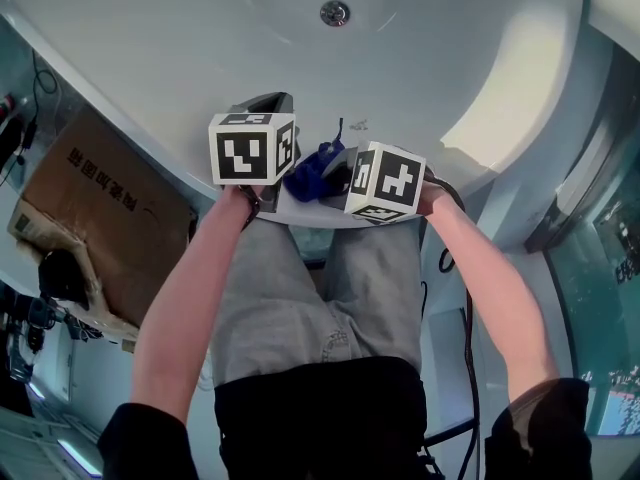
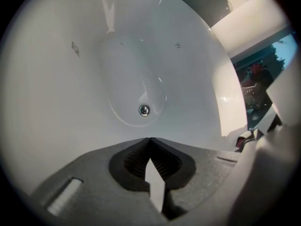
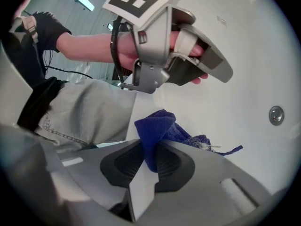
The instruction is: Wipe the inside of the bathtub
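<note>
The white bathtub (image 1: 200,48) is smooth and glossy, with bright highlights; the round drain fitting (image 1: 335,12) in its floor is polished metal. At the bathtub's rim, the dark blue cloth (image 3: 157,126) is soft, fuzzy fabric with frayed threads. Outside the bathtub, the brown cardboard box (image 1: 110,208) is matt and creased

cloth (image 3: 157,126) in right tongs (image 3: 150,144), left tongs (image 2: 149,140) just left of it, drain (image 1: 335,12) ahead in bathtub (image 1: 180,48)
</note>
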A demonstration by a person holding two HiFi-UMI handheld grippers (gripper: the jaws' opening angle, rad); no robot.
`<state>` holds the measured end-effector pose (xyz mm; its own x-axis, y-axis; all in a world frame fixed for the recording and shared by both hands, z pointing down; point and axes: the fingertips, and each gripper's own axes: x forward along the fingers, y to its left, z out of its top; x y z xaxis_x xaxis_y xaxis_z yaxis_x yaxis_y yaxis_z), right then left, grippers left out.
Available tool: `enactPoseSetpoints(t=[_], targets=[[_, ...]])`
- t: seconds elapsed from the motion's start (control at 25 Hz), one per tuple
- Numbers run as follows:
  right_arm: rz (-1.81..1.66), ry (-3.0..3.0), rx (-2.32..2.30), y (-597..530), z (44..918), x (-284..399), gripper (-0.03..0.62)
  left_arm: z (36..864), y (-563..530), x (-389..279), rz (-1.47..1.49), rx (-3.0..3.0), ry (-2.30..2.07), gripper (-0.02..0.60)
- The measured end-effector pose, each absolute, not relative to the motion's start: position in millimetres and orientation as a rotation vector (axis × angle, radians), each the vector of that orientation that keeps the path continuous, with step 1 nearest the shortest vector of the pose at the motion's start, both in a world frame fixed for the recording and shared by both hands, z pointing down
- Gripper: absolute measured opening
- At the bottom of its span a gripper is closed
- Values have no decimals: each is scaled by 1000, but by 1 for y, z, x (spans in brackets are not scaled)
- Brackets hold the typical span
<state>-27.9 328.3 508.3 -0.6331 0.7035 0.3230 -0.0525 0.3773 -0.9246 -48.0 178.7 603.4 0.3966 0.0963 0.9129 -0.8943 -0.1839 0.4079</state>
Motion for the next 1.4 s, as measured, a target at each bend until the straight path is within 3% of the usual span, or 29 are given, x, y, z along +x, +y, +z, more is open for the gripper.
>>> enactPoseSetpoints(t=[0.52, 1.16, 1.4], targets=[[1367, -1911, -557, 316, 518, -25, 61, 612, 179, -38, 1043, 1463, -718, 5], [1195, -1791, -58, 167, 709, 39, 63, 633, 163, -34, 944, 1400, -735, 3], [919, -1709, 13, 127, 782, 57, 63, 646, 152, -48, 870, 1344, -845, 5]])
